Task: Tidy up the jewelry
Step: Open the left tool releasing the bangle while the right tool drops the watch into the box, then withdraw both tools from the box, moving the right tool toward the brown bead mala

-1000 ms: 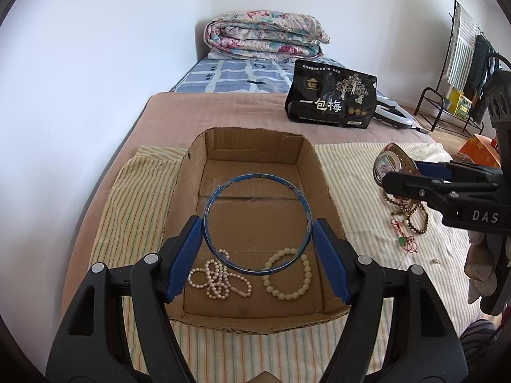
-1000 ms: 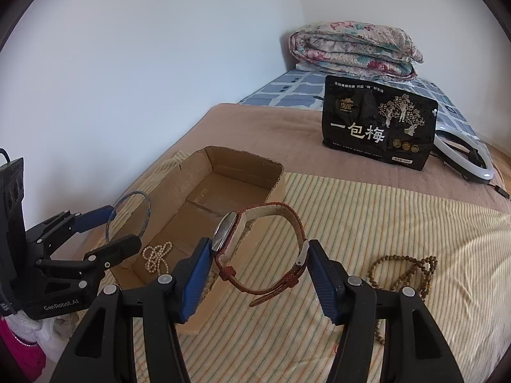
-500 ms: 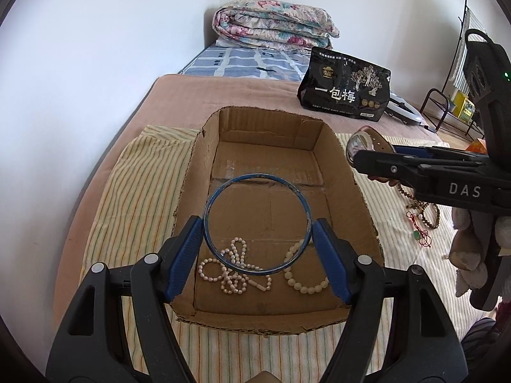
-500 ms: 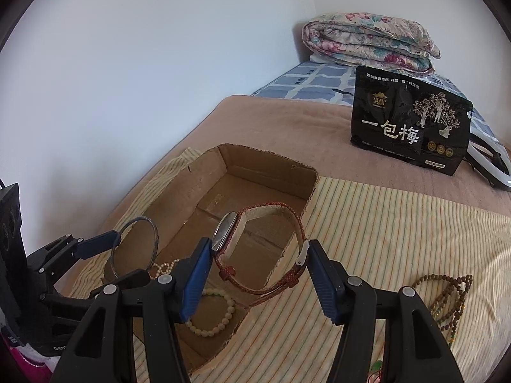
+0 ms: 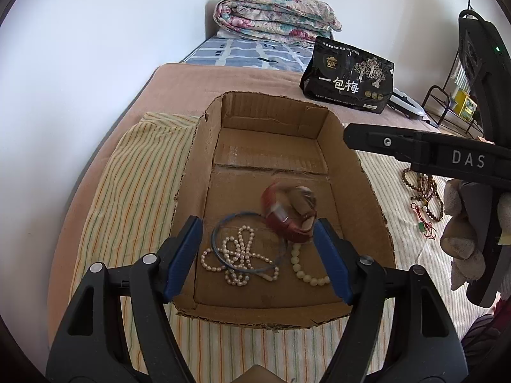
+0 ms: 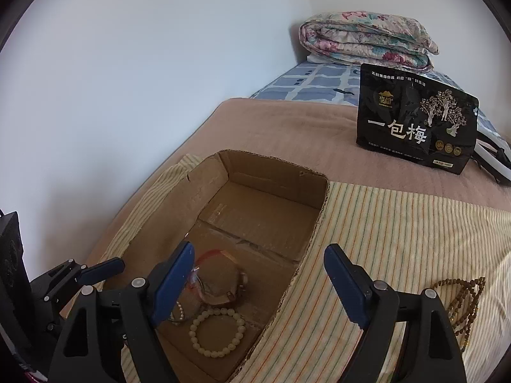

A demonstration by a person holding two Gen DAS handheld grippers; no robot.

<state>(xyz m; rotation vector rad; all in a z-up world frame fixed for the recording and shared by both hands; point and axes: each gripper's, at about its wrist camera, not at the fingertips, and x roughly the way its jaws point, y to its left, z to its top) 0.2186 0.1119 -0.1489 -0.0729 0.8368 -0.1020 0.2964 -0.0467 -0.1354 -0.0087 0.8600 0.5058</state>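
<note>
An open cardboard box (image 5: pixel 361 172) (image 6: pixel 314 223) lies on a striped cloth. Inside it are a blue bangle (image 5: pixel 223 223), a pearl string (image 5: pixel 239 255), a cream bead bracelet (image 5: pixel 306 274) (image 6: pixel 217 332) and a red-strapped watch (image 5: pixel 289 214) (image 6: pixel 220 287), blurred with motion. My left gripper (image 5: pixel 257 258) is open and empty above the box's near end. My right gripper (image 6: pixel 258 284) is open and empty over the box's right wall; its finger (image 5: pixel 399 143) shows in the left wrist view.
A brown bead necklace with a red cord (image 5: pixel 424 191) (image 6: pixel 463 300) lies on the cloth right of the box. A black snack bag (image 5: pixel 348 78) (image 6: pixel 415 121) stands behind. A folded quilt (image 5: pixel 274 16) lies at the bed's far end. A wall runs along the left.
My left gripper opened and the blue bangle dropped into the box. My right gripper opened and the watch fell into the box. Both grippers moved closer over the box.
</note>
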